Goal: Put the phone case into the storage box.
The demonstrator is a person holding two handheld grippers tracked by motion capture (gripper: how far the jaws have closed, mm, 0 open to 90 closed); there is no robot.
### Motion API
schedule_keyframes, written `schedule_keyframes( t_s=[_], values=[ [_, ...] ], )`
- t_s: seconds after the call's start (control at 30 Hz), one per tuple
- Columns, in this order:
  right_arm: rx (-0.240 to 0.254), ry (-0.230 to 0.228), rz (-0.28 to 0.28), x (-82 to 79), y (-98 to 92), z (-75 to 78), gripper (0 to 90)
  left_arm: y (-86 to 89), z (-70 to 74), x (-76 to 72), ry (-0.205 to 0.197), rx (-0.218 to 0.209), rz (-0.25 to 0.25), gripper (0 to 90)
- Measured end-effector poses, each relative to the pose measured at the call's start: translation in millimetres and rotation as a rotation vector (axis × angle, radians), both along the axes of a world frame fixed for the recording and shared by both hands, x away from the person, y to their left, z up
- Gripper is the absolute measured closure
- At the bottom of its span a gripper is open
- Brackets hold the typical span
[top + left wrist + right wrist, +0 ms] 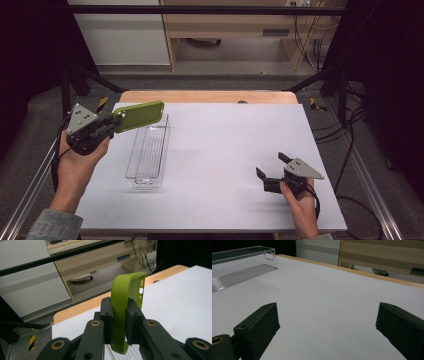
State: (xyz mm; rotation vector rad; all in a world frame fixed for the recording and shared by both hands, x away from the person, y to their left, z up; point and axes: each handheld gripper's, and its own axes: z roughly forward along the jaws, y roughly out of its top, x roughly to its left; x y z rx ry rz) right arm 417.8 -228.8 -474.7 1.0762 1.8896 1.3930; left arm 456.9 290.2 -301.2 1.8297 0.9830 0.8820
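Presently catalogued:
Left gripper (116, 121): jaws clamped on green phone case (139, 115), held above clear bin's (148, 150) far end.
Right gripper (270, 166): jaws spread wide, nothing between, rested on white table (235, 140), well apart from bin.

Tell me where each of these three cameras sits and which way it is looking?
High view: above the table's near edge, looking forward and down; both forearms show, left gripper holding a green phone case over the clear bin, right gripper open.
Left gripper view: rides that gripper, looking along its jaws clamped on the case.
Right gripper view: low over the white table, between spread jaws.
Shared: the bin, in high and right gripper views.
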Motion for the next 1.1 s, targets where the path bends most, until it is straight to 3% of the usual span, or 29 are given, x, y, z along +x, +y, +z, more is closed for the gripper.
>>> schedule_keyframes(
  t_s=[0.23, 0.5, 1.1],
  values=[
    [0.001, -0.001, 0.005, 0.1, 0.2, -0.3, 4.7, 0.4, 2.5, -1.0, -0.001, 0.07, 0.0, 78.4],
    [0.007, 0.001, 0.009, 0.2, 0.1, -0.3, 4.7, 3.8, 3.6, -1.7, 0.015, 0.095, -0.006, 78.3],
    [0.003, -0.004, 0.015, 0.1, 0.4, -0.3, 4.5, 4.6, -0.5, 1.1, 0.062, 0.193, -0.046, 78.3]
  ],
)
